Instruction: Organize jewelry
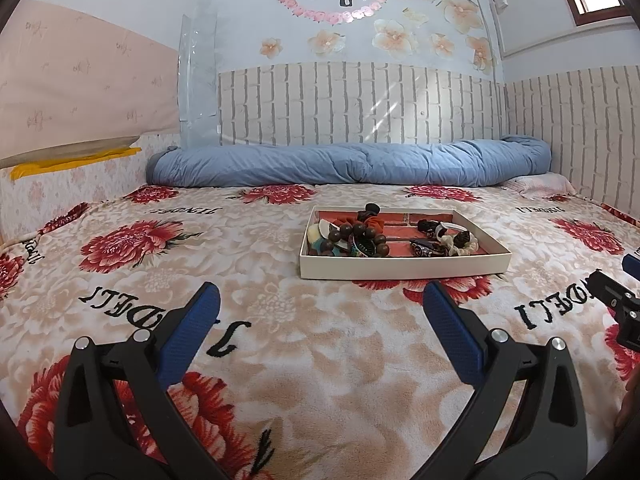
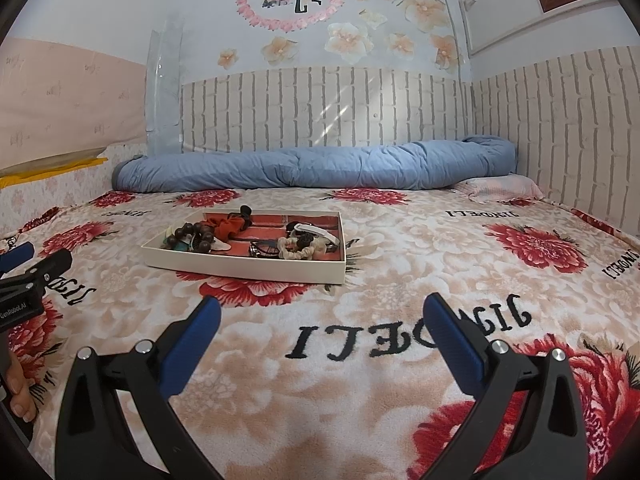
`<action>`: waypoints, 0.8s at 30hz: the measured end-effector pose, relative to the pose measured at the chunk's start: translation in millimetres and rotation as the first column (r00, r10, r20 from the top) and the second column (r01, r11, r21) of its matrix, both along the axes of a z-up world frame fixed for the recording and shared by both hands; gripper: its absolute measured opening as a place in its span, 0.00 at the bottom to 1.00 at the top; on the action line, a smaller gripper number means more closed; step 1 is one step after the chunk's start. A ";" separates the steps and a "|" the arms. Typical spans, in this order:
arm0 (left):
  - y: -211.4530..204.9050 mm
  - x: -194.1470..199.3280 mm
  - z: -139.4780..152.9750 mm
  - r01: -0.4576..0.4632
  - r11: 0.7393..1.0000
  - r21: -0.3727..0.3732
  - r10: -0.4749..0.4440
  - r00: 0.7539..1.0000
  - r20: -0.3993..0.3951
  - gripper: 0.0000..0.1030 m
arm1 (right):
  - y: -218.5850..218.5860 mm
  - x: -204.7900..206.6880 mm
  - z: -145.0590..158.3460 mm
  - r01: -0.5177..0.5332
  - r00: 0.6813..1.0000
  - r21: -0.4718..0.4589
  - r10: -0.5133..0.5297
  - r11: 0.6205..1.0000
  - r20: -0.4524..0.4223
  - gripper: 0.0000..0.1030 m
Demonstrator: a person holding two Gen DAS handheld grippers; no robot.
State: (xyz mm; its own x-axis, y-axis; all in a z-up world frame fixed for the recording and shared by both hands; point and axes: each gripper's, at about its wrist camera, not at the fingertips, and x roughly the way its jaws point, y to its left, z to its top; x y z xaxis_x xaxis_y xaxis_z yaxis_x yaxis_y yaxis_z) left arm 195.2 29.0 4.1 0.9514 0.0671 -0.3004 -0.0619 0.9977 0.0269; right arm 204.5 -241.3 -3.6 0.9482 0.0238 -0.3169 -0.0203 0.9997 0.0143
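Note:
A shallow white box (image 1: 404, 266) with a red lining lies on the bed; it also shows in the right wrist view (image 2: 248, 268). It holds jewelry and hair items: a brown bead bracelet (image 1: 360, 236), an orange scrunchie (image 1: 374, 220) and a cream scrunchie (image 2: 300, 250). My left gripper (image 1: 320, 300) is open and empty, short of the box and to its left. My right gripper (image 2: 320, 312) is open and empty, short of the box and to its right. Each gripper shows at the edge of the other's view.
The bed is covered with a floral blanket (image 1: 200, 248). A rolled blue quilt (image 1: 348, 162) lies along the brick-pattern back wall. A pink pillow (image 2: 500, 190) is at the back right corner. A wall runs along the right side.

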 end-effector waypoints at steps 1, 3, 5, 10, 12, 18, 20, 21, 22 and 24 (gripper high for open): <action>0.0 -0.1 0.0 0.000 1.000 0.000 0.000 1.000 -0.001 0.95 | 0.0 0.7 0.3 0.000 1.000 0.000 0.000 1.000 0.000 0.96; 0.2 -0.1 -0.2 0.000 1.000 0.000 0.000 1.000 -0.001 0.95 | -0.1 -0.2 -0.2 0.000 1.000 0.000 0.000 1.000 0.000 0.96; -0.1 -0.1 0.1 0.000 1.000 0.000 0.000 1.000 0.000 0.95 | 0.0 -0.1 -0.2 0.000 1.000 0.000 0.000 1.000 0.000 0.96; -0.2 -0.2 0.0 0.000 1.000 0.000 0.000 1.000 0.000 0.95 | -0.3 0.8 0.2 0.000 1.000 0.000 0.000 1.000 0.001 0.96; -0.2 -0.1 -0.1 0.000 1.000 0.001 0.000 1.000 -0.001 0.95 | -0.1 -0.5 -0.6 0.000 1.000 0.001 0.000 1.000 0.001 0.96; 0.1 -0.1 -0.4 -0.001 1.000 0.000 0.001 1.000 -0.001 0.95 | -0.1 0.6 -0.3 -0.001 1.000 0.000 0.001 1.000 0.001 0.96; -0.2 0.0 -0.3 0.000 1.000 0.001 0.000 1.000 -0.001 0.95 | -0.8 -0.9 -0.4 0.000 1.000 0.000 0.000 1.000 0.002 0.96; -0.2 -0.1 -0.4 0.000 1.000 0.001 0.000 1.000 -0.001 0.95 | -0.8 0.3 0.1 0.000 1.000 0.001 0.000 1.000 0.002 0.96; 0.0 0.0 -0.5 0.000 1.000 0.001 0.000 1.000 -0.001 0.95 | -0.8 0.3 0.1 0.000 1.000 0.001 0.000 1.000 0.001 0.96; -0.2 -0.1 -0.4 0.000 1.000 0.002 0.000 1.000 -0.001 0.95 | -0.8 -0.1 0.1 0.000 1.000 0.001 0.000 1.000 0.002 0.96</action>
State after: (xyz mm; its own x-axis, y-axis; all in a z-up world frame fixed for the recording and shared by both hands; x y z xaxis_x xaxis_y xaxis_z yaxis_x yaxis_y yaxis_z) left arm 195.2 28.8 3.7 0.9512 0.0678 -0.3010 -0.0621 0.9977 0.0287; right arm 204.5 -242.2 -3.5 0.9489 0.0244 -0.3145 -0.0205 0.9997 0.0156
